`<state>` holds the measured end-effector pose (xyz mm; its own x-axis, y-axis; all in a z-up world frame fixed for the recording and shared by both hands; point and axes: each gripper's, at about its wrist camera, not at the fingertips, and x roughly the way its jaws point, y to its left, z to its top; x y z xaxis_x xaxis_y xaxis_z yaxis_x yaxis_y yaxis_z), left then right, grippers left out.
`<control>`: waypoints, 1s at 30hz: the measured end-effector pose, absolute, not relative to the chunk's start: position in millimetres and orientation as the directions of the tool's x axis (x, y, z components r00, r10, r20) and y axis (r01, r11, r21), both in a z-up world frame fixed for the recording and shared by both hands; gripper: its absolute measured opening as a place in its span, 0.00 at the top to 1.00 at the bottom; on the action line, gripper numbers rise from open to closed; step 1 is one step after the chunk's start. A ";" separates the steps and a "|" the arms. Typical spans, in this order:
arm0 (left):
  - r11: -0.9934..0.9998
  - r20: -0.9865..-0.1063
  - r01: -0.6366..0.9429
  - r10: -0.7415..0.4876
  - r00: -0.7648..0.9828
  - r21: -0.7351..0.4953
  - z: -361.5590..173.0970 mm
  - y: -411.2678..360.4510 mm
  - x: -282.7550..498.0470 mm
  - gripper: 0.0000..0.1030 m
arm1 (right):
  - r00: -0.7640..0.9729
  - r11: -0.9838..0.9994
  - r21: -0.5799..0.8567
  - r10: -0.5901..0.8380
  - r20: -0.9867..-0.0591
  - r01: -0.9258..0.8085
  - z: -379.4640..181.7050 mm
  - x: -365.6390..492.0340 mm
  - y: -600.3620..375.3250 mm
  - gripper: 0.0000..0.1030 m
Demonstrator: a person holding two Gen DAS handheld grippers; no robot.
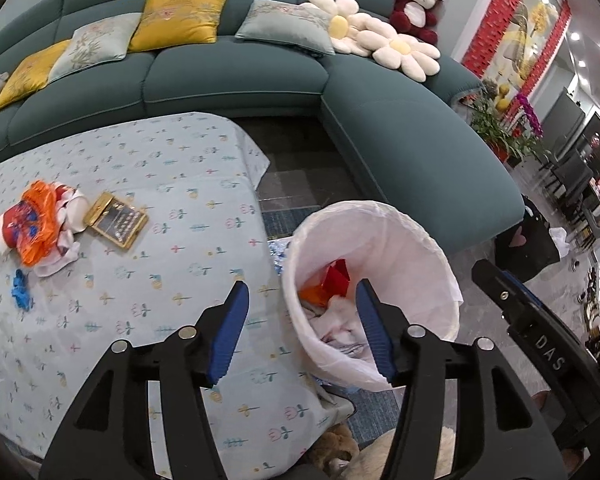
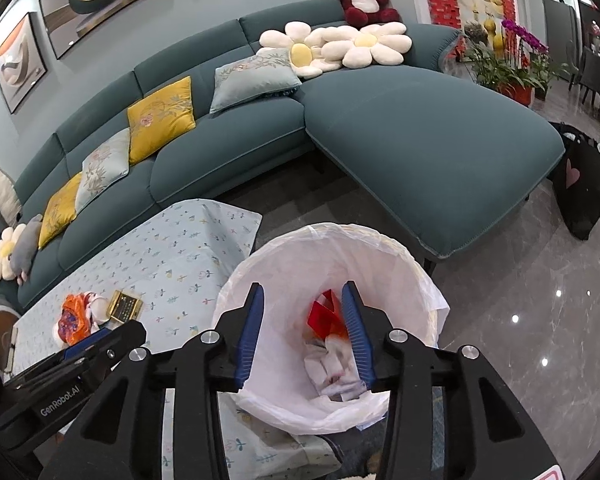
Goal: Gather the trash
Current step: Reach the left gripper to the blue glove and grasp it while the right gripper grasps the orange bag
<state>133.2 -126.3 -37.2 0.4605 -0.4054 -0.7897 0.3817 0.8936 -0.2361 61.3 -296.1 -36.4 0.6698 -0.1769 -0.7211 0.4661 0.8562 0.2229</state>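
A bin with a white liner stands on the floor beside the low table. It holds a red wrapper and crumpled white tissue. My left gripper is open and empty, straddling the table edge and the bin's near rim. My right gripper hangs open over the bin mouth with nothing between its fingers. On the table lie an orange and red wrapper pile, a gold box and a blue scrap.
A teal corner sofa with cushions, flower pillows and a red plush bear wraps behind the table and bin. A black bag stands on the glossy floor at the right. Potted plants are further back.
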 end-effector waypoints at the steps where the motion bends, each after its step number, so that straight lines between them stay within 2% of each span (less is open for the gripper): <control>1: 0.897 -0.789 0.372 -0.402 0.465 -0.238 -36.8 -121.6 133.2 0.45 | 0.671 0.858 0.223 -0.175 -0.720 0.463 -35.3 61.7 -293.6 0.58; 8: 0.929 -0.781 0.291 -0.353 0.516 -0.228 -34.2 -80.7 132.9 0.35 | 0.681 0.885 0.206 -0.154 -0.716 0.417 -26.8 67.8 -262.9 0.53; 20: 0.965 -0.783 0.127 -0.260 0.565 -0.229 -39.9 12.7 138.2 0.35 | 0.689 0.934 0.176 -0.092 -0.719 0.309 -18.1 86.0 -197.1 0.52; 24: 0.971 -0.782 0.063 -0.222 0.582 -0.229 -43.1 44.7 138.4 0.24 | 0.689 0.946 0.168 -0.074 -0.721 0.277 -17.0 92.0 -171.4 0.46; 30: 0.972 -0.798 -0.037 -0.169 0.579 -0.233 -56.0 91.0 142.6 0.21 | 0.678 0.965 0.139 -0.050 -0.733 0.222 -19.9 103.9 -137.1 0.46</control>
